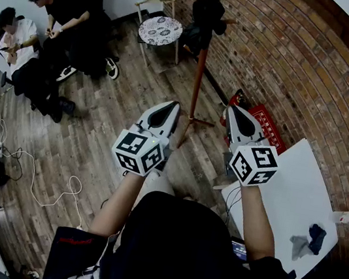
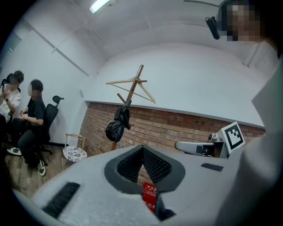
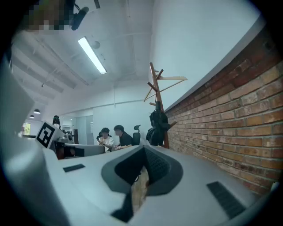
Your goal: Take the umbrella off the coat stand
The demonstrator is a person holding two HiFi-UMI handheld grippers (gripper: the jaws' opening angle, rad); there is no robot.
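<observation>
A black folded umbrella (image 1: 207, 14) hangs high on the dark red wooden coat stand (image 1: 199, 73), which stands by the brick wall. Both grippers are held level in front of me, well short of the stand and touching nothing. My left gripper (image 1: 171, 104) points at the stand's foot with its jaws together and nothing between them. My right gripper (image 1: 234, 110) is beside it, jaws also together and empty. In the left gripper view the umbrella (image 2: 117, 126) hangs under the stand's pegs (image 2: 132, 86), beyond the gripper (image 2: 142, 148). In the right gripper view the umbrella (image 3: 157, 126) shows beyond the gripper (image 3: 143, 149).
A wooden chair with a patterned cushion (image 1: 160, 30) stands left of the coat stand. Two people (image 1: 48, 22) sit at the far left. A red box (image 1: 261, 122) lies by the brick wall, a white table (image 1: 294, 195) is at my right, and cables (image 1: 53, 191) trail over the floor.
</observation>
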